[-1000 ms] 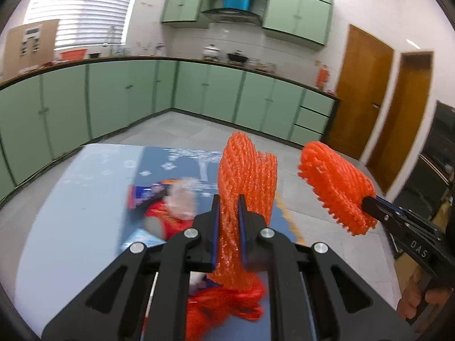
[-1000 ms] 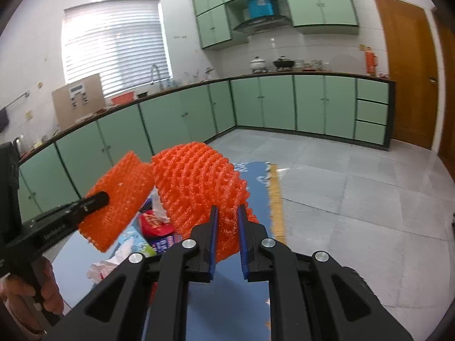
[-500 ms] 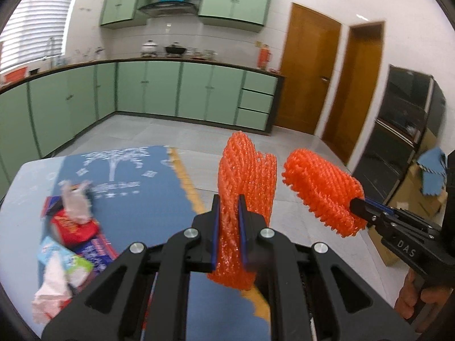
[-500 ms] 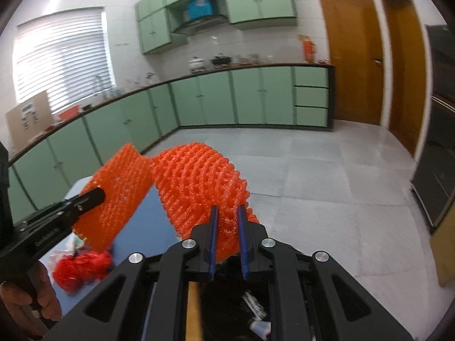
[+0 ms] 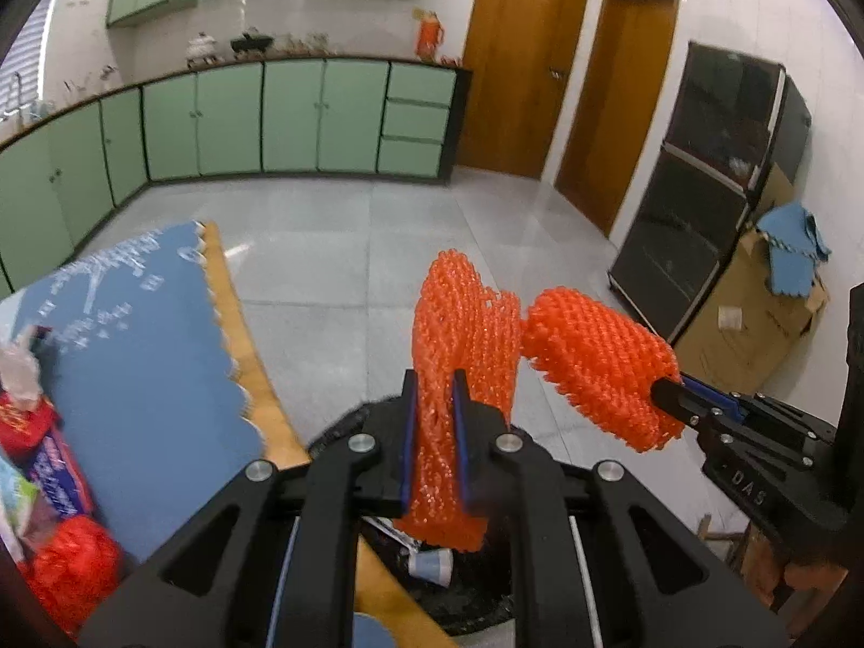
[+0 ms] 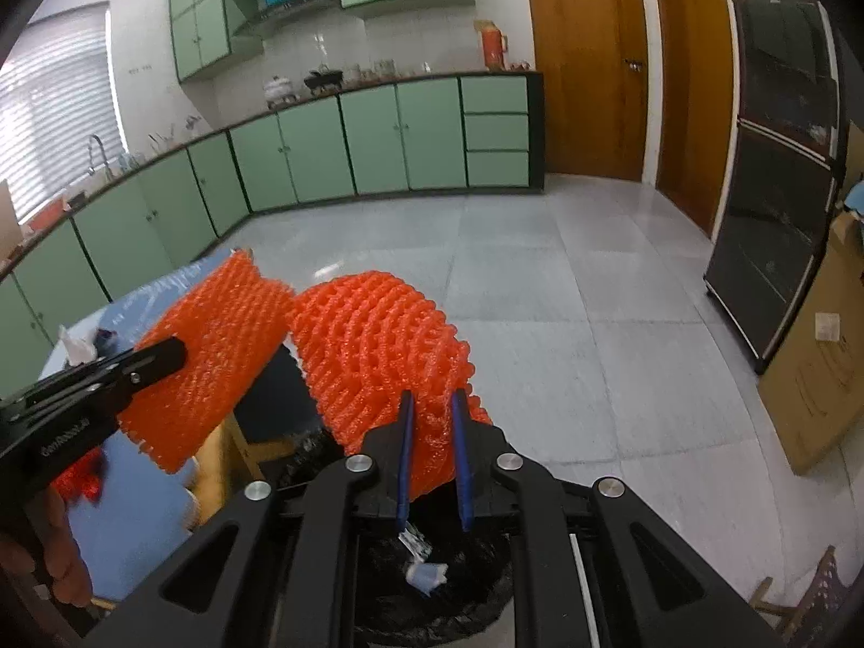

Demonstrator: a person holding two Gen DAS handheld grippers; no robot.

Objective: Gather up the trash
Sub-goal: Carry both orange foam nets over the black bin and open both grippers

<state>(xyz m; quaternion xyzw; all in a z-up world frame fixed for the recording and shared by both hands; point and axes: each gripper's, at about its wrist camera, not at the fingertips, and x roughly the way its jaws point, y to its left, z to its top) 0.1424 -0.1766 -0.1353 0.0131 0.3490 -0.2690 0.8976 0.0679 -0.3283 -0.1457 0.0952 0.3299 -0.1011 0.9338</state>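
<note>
My left gripper (image 5: 434,383) is shut on an orange foam net sleeve (image 5: 459,345), held upright. My right gripper (image 6: 432,405) is shut on a second orange foam net sleeve (image 6: 378,340). Both are held over a black-lined trash bin (image 6: 432,594) beside the table; the bin also shows in the left wrist view (image 5: 459,594). A crumpled paper cup (image 5: 432,567) lies in the bin. The right gripper with its sleeve (image 5: 599,362) shows in the left wrist view, close beside the left sleeve. The left gripper with its sleeve (image 6: 210,356) shows in the right wrist view.
The table with a blue cloth (image 5: 135,335) lies to the left, holding wrappers (image 5: 48,464), tissue (image 5: 19,372) and a red net bundle (image 5: 70,567). A cardboard box (image 5: 756,313) and a dark cabinet (image 5: 702,189) stand at the right. Grey floor tiles (image 6: 567,324) stretch ahead.
Both grippers have swung right with their orange sleeves, off the table and over the trash bin. The two sleeves have come closer together.
</note>
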